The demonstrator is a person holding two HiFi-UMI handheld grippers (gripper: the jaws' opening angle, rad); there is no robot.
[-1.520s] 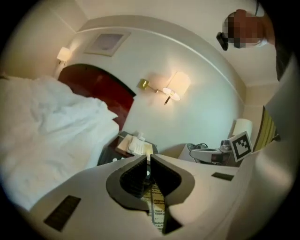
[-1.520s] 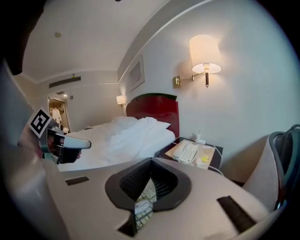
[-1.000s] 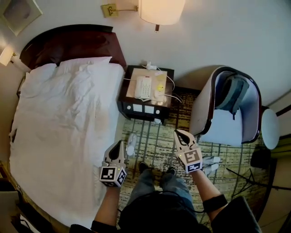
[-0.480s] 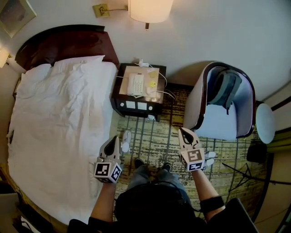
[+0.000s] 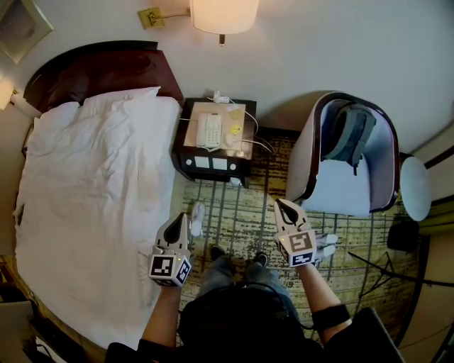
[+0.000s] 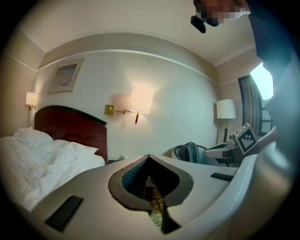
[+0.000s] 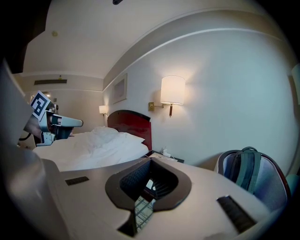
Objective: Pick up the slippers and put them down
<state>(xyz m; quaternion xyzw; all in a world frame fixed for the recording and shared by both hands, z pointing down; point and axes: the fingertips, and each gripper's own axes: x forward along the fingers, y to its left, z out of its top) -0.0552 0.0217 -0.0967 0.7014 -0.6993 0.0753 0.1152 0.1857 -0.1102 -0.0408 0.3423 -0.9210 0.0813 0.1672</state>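
**Jaws shut, nothing lifted yet**

Footwear count: two, both on the green-and-cream striped carpet [image 5: 237,213]. The first flat white slipper [image 5: 196,218] lies centre-left, just beside the left gripper [image 5: 181,221]. The second flat white slipper [image 5: 327,244] lies lower right, partly behind the right gripper [image 5: 282,206]. Both jaw pairs are pressed together, holding nothing. Judgement: one gripper hovers per slipper, hence the spread.

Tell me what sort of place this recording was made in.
Most likely a hotel bedroom: a bed with white linen and a dark headboard, a nightstand carrying a phone, and a wall lamp above it.
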